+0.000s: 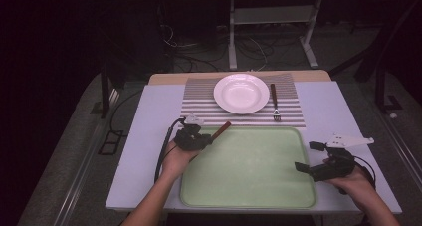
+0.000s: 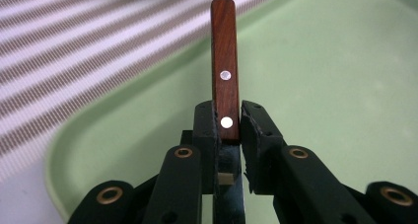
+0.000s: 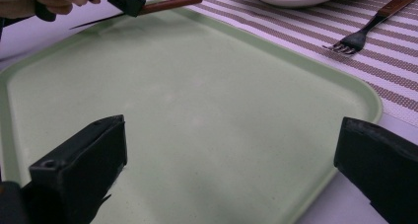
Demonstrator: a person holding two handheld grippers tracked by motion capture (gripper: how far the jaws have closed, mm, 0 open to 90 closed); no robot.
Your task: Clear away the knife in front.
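Wood-handled knife [image 2: 225,76] in left gripper [image 2: 227,123] jaws

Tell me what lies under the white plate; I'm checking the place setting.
The white plate sits on a striped placemat, with a fork beside it. Whatever lies directly beneath the plate is covered.

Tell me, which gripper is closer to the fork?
The left gripper, though not by much. It holds a knife at the tray's far left corner, left of the fork. The right gripper hovers open at the tray's right edge.
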